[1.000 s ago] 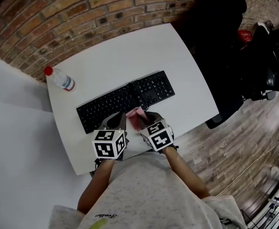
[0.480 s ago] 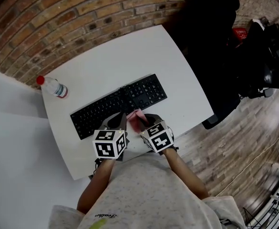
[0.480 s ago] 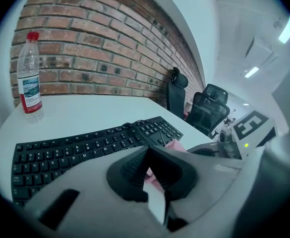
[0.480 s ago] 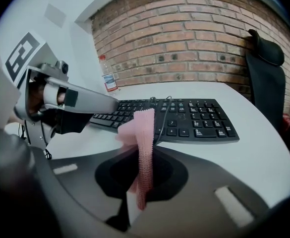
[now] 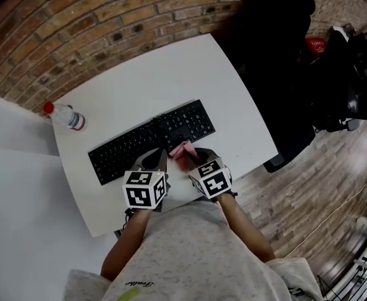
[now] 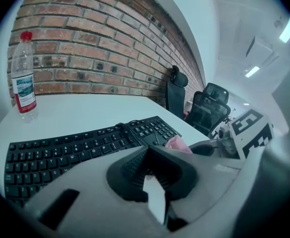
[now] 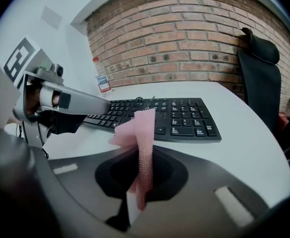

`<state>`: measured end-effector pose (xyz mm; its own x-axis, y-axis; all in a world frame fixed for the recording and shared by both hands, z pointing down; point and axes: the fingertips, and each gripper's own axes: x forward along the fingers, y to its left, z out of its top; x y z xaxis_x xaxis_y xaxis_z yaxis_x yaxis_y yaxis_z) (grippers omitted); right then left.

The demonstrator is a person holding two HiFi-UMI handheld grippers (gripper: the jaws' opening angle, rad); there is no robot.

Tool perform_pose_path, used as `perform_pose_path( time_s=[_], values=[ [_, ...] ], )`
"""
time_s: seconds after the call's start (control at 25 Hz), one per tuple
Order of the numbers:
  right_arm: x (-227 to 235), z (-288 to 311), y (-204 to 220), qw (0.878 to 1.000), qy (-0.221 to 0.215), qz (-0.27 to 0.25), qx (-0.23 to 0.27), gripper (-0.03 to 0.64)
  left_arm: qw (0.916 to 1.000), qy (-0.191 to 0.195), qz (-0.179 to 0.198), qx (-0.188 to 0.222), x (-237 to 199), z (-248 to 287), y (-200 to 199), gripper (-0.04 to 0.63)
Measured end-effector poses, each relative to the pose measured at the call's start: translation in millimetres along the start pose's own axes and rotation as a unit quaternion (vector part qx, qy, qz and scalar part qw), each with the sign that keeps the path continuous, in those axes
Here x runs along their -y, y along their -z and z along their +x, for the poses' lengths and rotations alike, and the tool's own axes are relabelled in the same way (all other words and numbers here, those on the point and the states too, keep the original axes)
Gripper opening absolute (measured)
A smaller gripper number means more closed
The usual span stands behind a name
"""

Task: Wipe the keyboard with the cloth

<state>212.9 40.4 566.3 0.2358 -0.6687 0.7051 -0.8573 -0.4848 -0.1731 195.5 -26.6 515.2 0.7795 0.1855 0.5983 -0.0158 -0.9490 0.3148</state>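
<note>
Right gripper point(image 7: 138, 191) pinches the pink cloth point(image 7: 145, 133) at the table point(image 5: 170, 74) near edge, just before the black keyboard point(image 5: 139, 143); left gripper point(image 6: 152, 191) alongside, jaws together, empty.

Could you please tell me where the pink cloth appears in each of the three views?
Head view: cloth at the keyboard's near edge, centre.
Left gripper view: cloth right of centre, before the keyboard.
Right gripper view: cloth centre, pinched in the right gripper.
Shared landmark: the keyboard.

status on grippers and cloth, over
Right gripper shut on pink cloth, at keyboard's near edge. Left gripper shut, empty. Bottle well aside, nothing blocking.
</note>
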Motion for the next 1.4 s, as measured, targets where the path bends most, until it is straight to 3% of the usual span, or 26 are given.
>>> perform_pose_path(
  time_s=[1.4],
  values=[
    [123.8, -34.9, 13.0, 1.0, 0.026, 0.016, 0.007, 0.023, 0.9999, -0.015, 0.005, 0.006, 58.4, 55.4, -16.4, -0.006]
  ],
)
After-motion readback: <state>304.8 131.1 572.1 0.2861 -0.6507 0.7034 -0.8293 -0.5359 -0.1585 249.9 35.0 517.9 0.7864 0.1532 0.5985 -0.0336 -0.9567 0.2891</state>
